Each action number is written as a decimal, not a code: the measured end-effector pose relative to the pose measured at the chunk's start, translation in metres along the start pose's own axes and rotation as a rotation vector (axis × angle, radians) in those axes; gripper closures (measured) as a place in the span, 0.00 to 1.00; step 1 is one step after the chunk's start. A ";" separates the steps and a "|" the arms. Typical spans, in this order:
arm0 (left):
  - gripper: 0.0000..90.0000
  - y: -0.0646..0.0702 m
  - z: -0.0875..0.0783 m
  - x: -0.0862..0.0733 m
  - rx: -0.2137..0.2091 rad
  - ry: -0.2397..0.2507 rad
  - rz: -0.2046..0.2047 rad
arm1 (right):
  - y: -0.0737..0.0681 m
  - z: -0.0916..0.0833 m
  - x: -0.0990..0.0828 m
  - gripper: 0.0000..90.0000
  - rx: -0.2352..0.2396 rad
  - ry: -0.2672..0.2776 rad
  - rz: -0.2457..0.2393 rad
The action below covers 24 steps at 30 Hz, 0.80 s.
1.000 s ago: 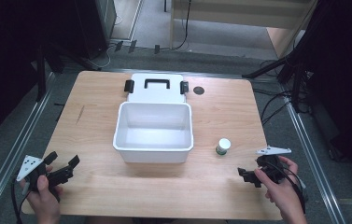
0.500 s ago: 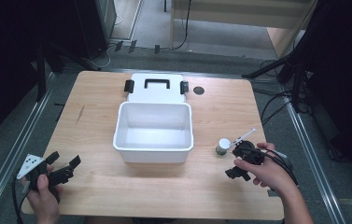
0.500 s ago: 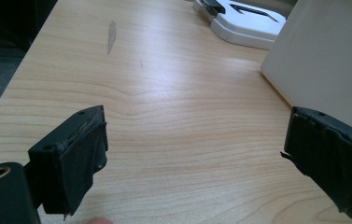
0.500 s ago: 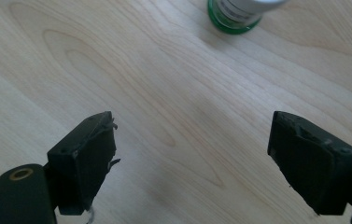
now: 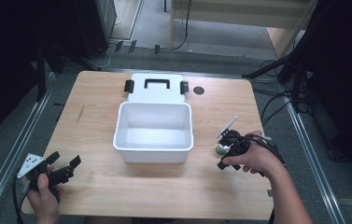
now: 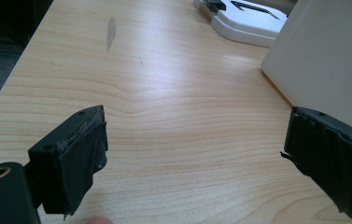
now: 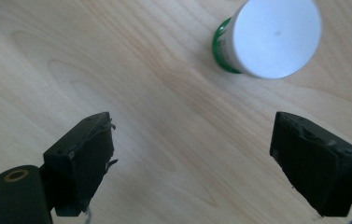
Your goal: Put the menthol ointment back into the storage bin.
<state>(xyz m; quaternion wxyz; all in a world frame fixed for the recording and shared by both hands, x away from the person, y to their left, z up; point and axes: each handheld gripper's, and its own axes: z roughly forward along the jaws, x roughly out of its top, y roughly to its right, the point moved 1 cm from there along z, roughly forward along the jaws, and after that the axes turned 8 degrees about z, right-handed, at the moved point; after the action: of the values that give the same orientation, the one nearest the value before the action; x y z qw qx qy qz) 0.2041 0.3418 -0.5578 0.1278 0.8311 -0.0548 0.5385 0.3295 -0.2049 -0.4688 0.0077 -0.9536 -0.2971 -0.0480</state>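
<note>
Nothing grasped yet: right gripper (image 7: 192,158), fingers spread, hovers with the small white-capped jar (image 7: 267,39) just beyond; bin (image 5: 154,133) empty.

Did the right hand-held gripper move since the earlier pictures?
Yes. The right hand-held gripper went from the table's right edge leftward toward the white bin, and is now above the small green jar.

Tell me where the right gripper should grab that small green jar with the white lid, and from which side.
Probably from straight above: the jar stands upright on the table, beside the white box. Close the right gripper, jaws open and empty, across the round white lid or the green wall just under it.
</note>
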 end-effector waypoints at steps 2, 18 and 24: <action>0.07 0.000 0.000 0.000 0.000 0.001 0.000 | -0.001 0.000 0.005 0.16 -0.020 -0.006 0.002; 0.07 0.000 0.000 0.000 -0.001 0.000 -0.002 | 0.008 0.002 0.032 0.23 -0.019 -0.016 0.038; 0.07 0.000 0.000 0.000 -0.003 -0.003 0.002 | 0.020 0.009 0.042 0.25 -0.026 -0.004 0.097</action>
<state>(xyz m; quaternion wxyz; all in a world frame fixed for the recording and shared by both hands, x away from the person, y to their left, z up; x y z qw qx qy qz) 0.2043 0.3419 -0.5578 0.1285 0.8315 -0.0569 0.5374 0.3760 -0.1971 -0.4730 -0.0030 -0.9670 -0.2499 -0.0498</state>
